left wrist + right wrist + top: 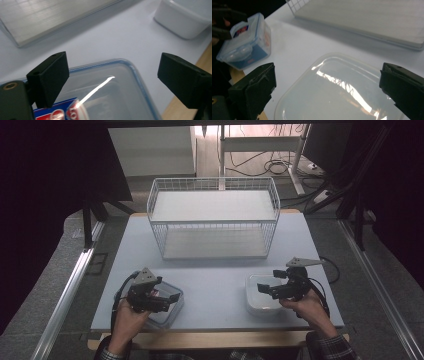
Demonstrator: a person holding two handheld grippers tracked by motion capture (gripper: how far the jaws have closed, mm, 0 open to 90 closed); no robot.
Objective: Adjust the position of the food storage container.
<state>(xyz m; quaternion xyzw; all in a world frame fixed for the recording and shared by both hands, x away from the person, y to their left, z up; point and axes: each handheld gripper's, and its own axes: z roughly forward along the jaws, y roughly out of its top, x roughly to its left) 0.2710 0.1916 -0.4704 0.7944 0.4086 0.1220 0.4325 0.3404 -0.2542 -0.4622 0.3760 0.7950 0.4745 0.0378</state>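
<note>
While both claws are held open, left claw [172, 298] over the blue-rimmed box [167, 312] and right claw [264, 289] over the white box [260, 302] at the worktop's [215, 275] near edge, gripping is judged next.

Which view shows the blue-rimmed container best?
The right gripper view: the whole blue-rimmed container shows, lid, wall and label. The left gripper view gives a close lid corner; in the high view it sits partly under the left gripper.
</note>
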